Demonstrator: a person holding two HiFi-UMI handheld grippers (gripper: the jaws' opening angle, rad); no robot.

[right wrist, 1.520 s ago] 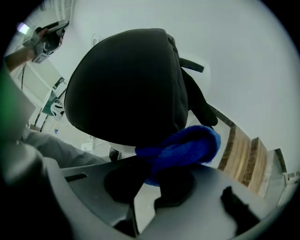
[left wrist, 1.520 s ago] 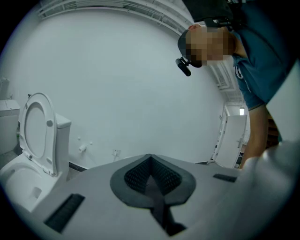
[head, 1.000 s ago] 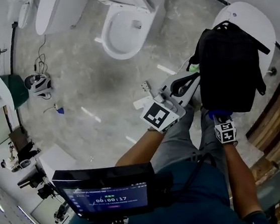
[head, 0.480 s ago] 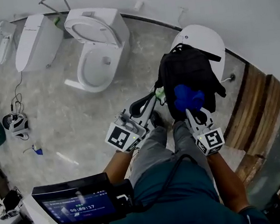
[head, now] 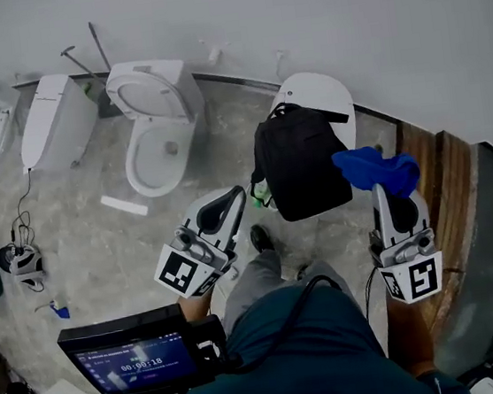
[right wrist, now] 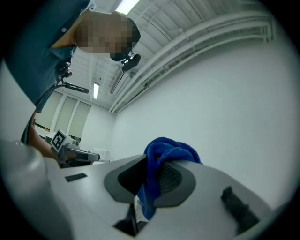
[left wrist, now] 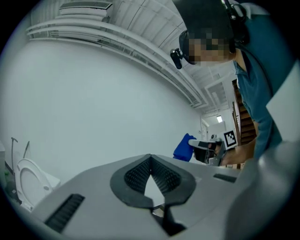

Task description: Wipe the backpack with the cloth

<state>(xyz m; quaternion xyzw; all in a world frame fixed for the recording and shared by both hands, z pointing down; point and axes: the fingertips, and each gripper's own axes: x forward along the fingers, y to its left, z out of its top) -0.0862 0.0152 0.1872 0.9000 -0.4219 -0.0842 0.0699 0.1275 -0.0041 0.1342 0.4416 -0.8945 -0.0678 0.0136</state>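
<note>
Now the right gripper [right wrist: 149, 161] pinches the blue cloth [right wrist: 168, 147] tight between its 2 fingers, with bunched fabric spilling over their tips. The left gripper [left wrist: 150, 158] has its fingers closed, tips touching, with nothing between them. The black backpack [head: 301, 165] sits beyond and between both sets of fingertips, touching neither, on a white rounded fixture [head: 314, 94].

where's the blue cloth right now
Head view, right side: the blue cloth is pinched in the right gripper, just right of the black backpack.

Black backpack [head: 301, 171] atop white rounded seat [head: 310, 95], perhaps a stool; grey floor [head: 101, 245]
</note>
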